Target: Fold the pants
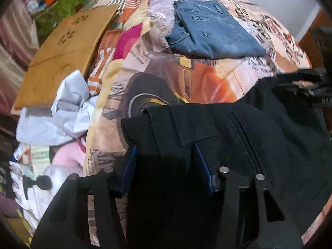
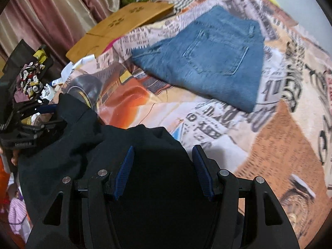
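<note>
Our left claw (image 1: 166,161) and right claw (image 2: 164,170) each pinch the soft, limp black pants (image 1: 228,145); we'd grip the waistband at 12 o'clock.

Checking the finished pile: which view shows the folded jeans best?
The right wrist view: the folded jeans fill its upper middle, back pocket plain, though blurred. The left wrist view shows them smaller and farther off on the bedspread.

Light: you get soft, even indoor light, no glare.
Shadows: the black pants (image 1: 238,145) swallow detail between your fingers.
Blur: your right view smears the jeans (image 2: 209,62).
Edges: fisheye bending, dark corners.
</note>
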Tool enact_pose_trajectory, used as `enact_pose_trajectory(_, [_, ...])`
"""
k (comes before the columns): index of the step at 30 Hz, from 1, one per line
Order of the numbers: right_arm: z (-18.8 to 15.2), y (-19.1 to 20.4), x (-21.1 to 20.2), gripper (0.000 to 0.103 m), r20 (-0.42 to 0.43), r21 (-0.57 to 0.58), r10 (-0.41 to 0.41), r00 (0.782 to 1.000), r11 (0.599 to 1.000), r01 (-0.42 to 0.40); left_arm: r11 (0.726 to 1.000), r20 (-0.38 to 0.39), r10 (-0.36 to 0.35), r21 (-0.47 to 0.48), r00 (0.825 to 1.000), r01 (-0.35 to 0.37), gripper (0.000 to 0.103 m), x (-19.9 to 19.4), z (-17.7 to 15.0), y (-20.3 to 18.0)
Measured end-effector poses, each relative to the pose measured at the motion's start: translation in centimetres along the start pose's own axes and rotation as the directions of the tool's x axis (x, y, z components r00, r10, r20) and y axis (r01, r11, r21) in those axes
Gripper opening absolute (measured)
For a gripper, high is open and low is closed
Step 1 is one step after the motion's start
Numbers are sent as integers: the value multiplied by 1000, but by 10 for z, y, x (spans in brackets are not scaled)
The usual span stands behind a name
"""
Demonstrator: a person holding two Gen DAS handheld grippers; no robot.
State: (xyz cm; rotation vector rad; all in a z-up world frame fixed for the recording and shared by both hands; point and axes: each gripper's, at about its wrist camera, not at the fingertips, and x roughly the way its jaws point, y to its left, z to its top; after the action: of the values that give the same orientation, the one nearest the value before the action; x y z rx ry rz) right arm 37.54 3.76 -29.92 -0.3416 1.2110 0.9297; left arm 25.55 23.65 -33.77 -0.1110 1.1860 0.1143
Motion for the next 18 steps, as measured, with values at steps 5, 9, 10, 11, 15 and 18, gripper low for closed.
enact_pose_trajectory(5, [5,6,4,51,16,-29,37,999,999,-36,999,15,27,25,1000,-27,41,0,-2,-6])
enact_pose_trajectory(9, [2,15,11,15,12,-74,-7,1000,997,8,998,29,57,15,998,-57,39,-1,-4,-6])
enact_pose_trajectory(10, [0,18,10,10,27,-95,-18,999,995,20,997,34,69,18,997,-69,39,-2,-5,-7])
enact_pose_trajectory(11, [-3,22,7,9,49,-117,-40,998,992,45,997,38,77,20,996,-78,39,-2,-5,-8])
enact_pose_trajectory(15, [-9,30,-10,5,150,-163,-101,984,979,125,993,47,114,26,992,-115,38,-4,-5,-9])
enact_pose_trajectory(18, [-6,29,-25,4,218,-159,-126,968,974,162,989,55,140,31,989,-141,38,-5,1,-9])
